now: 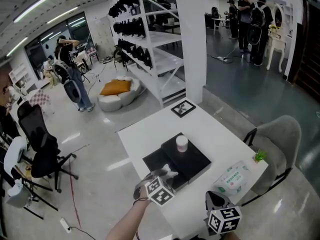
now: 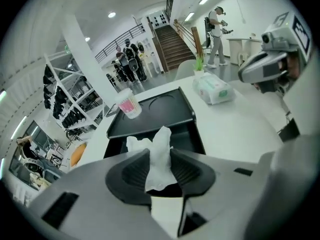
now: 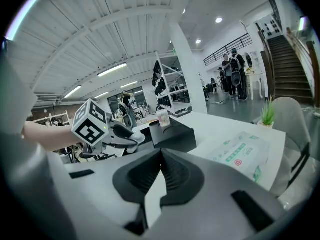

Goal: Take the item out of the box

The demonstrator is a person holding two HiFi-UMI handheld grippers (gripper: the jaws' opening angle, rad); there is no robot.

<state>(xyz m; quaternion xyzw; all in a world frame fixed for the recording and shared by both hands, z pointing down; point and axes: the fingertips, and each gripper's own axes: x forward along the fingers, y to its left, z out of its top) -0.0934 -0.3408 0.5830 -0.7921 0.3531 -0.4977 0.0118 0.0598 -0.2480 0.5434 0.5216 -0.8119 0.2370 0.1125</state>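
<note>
a white counter (image 1: 145, 134) stands on a glossy grey floor (image 1: 100, 154) in a big open hall. a square white pillar (image 1: 190, 44) rises just behind it, with a white shelving rack (image 1: 155, 44) of dark gear beside that. a grey padded chair (image 1: 282, 139) sits beside the counter, and a black office chair (image 1: 37, 134) stands well apart across the floor. long strip lights (image 1: 40, 4) run along the ribbed ceiling, and a staircase (image 2: 172, 46) climbs at the far side.
</note>
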